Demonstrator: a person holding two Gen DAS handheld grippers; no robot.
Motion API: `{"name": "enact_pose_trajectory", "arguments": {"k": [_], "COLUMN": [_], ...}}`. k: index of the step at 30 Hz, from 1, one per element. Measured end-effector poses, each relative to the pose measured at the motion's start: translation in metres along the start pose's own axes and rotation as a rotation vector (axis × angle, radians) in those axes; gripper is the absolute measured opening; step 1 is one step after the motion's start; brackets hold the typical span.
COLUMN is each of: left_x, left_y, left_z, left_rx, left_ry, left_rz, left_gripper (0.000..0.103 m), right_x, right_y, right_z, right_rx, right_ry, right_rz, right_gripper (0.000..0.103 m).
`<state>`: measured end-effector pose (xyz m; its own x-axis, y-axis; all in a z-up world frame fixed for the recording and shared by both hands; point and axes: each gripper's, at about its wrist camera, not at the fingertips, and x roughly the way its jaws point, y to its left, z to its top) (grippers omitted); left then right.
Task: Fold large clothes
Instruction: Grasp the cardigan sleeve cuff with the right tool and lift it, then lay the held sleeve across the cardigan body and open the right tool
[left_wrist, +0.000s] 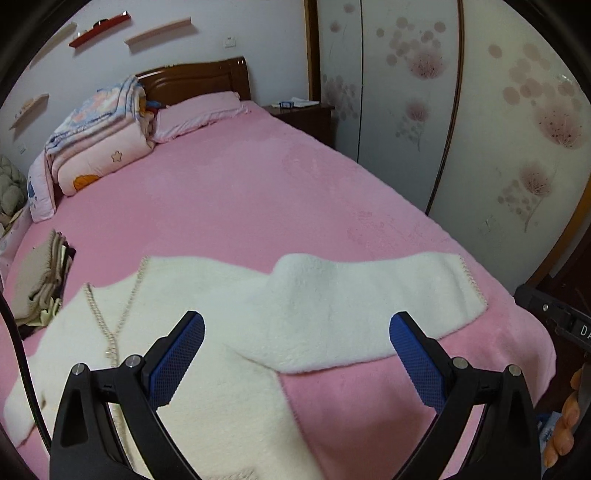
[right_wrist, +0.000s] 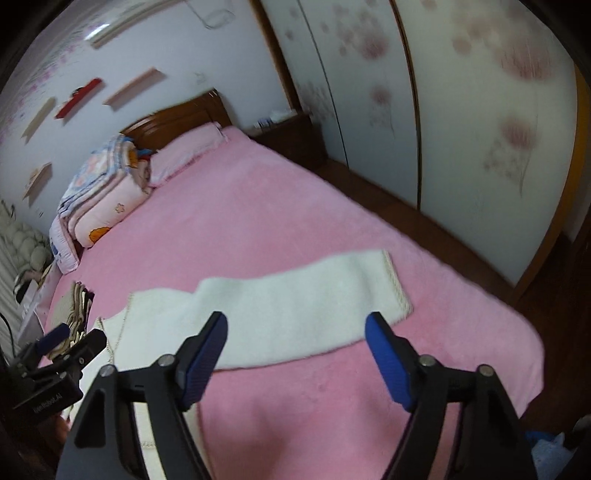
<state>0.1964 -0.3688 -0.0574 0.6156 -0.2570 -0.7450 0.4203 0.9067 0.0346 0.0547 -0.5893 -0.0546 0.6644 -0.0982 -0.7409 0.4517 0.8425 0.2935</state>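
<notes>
Item: 1 white garment (left_wrist: 229, 332) spread on pink bed (left_wrist: 258, 192), sleeve (left_wrist: 388, 302) toward 2 o'clock; left tool (left_wrist: 296, 354) and right tool (right_wrist: 295, 354) released, empty; step: approach; next: grasp sleeve, fold inward.

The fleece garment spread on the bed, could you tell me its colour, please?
Cream white fleece garment, clearest in the left wrist view.
</notes>
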Motion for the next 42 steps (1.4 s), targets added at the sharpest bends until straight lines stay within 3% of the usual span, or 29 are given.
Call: {"name": "enact_pose_trajectory", "arguments": {"k": [9, 14, 20, 28, 30, 33, 38, 42], "left_x": [0.074, 0.106, 0.134, 0.134, 0.127, 0.115, 0.075, 0.039], "left_y": [-0.026, -0.042, -0.06, -0.069, -0.064, -0.046, 0.012, 0.064], "left_z": [-0.009, -0.017, -0.024, -0.02, -0.017, -0.011, -0.005, -0.008], "left_rx": [-0.032, -0.02, -0.01, 0.005, 0.015, 0.016, -0.024, -0.039], "left_ry": [0.019, 0.047, 0.103, 0.112, 0.114, 0.136, 0.108, 0.072], "left_rz": [-0.016, -0.018, -0.042, -0.068, -0.062, -0.064, -0.049, 0.001], "left_gripper": [0.1, 0.1, 0.1, 0.1, 0.089, 0.08, 0.079, 0.079], "right_x": [0.09, 0.116, 0.135, 0.158, 0.155, 0.132, 0.074, 0.048], "right_y": [-0.087, -0.121, -0.129, -0.127, -0.123, -0.105, -0.029, 0.048], "right_z": [-0.026, -0.039, -0.036, -0.026, -0.023, -0.017, 0.001, 0.003], "right_rx": [0.23, 0.349, 0.388, 0.391, 0.37, 0.304, 0.081, -0.115], "right_ry": [0.164, 0.178, 0.153, 0.125, 0.101, 0.023, -0.127, -0.165], "right_rz": [0.013, 0.064, 0.059, 0.007, 0.006, 0.0, 0.092, 0.189], "right_gripper": [0.065, 0.061, 0.053, 0.018, 0.009, 0.009, 0.008, 0.008]}}
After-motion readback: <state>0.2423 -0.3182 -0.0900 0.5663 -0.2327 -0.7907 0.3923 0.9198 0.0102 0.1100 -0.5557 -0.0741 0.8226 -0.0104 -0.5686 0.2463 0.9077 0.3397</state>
